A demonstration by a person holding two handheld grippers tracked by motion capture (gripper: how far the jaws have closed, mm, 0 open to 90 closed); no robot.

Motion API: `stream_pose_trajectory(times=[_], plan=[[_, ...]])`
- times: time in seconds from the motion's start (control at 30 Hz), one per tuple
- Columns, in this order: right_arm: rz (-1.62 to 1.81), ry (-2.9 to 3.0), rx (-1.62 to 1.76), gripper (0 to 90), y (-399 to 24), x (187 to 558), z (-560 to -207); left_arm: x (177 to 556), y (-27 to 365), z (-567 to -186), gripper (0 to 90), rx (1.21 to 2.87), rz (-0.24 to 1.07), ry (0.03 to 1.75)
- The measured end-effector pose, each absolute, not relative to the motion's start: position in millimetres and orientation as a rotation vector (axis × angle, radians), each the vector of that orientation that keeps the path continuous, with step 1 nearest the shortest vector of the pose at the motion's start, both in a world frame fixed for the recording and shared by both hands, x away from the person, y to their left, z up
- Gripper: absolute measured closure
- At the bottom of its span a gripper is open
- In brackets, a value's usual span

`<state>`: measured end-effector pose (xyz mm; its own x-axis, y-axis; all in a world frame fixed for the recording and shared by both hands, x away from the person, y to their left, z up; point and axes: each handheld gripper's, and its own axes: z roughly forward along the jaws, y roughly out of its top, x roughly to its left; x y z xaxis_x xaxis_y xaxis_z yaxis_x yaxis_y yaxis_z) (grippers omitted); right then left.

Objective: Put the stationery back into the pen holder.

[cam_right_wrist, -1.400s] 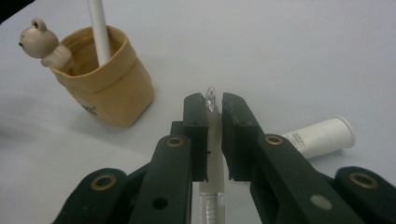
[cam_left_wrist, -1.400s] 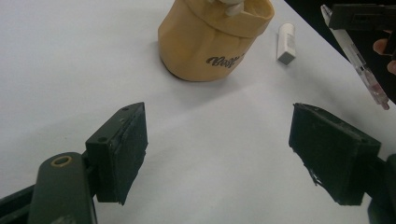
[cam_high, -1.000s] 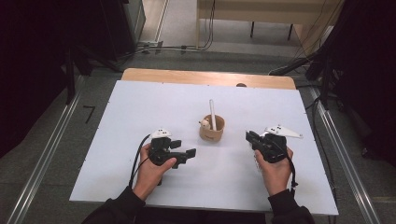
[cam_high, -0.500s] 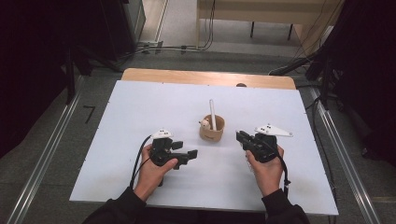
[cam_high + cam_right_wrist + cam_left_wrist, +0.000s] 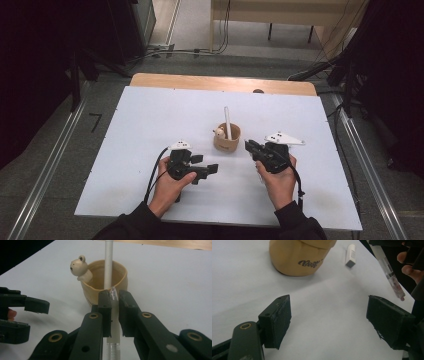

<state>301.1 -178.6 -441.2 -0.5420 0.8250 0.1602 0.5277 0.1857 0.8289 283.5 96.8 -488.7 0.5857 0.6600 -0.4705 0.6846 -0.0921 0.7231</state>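
My right gripper (image 5: 111, 298) is clamped on a slim clear pen (image 5: 113, 322), its long axis running along the jaws, the tip pointing forward at the cup (image 5: 105, 281). In the high view this pen (image 5: 259, 175) juts from beneath the hand, just right of the cup (image 5: 227, 136) on the white table (image 5: 150, 120). The cup is tan, smooth, round-walled, with a small bear figure (image 5: 79, 267) on its rim and a white stick (image 5: 108, 262) standing upright inside. A white cap (image 5: 350, 255) lies beside it. My left gripper (image 5: 329, 322) stands wide open, holding nothing, pads above bare table.
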Motion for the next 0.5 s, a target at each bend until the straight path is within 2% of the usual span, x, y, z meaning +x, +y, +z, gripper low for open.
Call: stream_pose_trajectory(times=[0.5], plan=[[1.312,2.186,1.228,78.9,-159.6,298.9,-443.0,281.6,64.7,-491.6,20.9,1.792,-0.132,1.067]])
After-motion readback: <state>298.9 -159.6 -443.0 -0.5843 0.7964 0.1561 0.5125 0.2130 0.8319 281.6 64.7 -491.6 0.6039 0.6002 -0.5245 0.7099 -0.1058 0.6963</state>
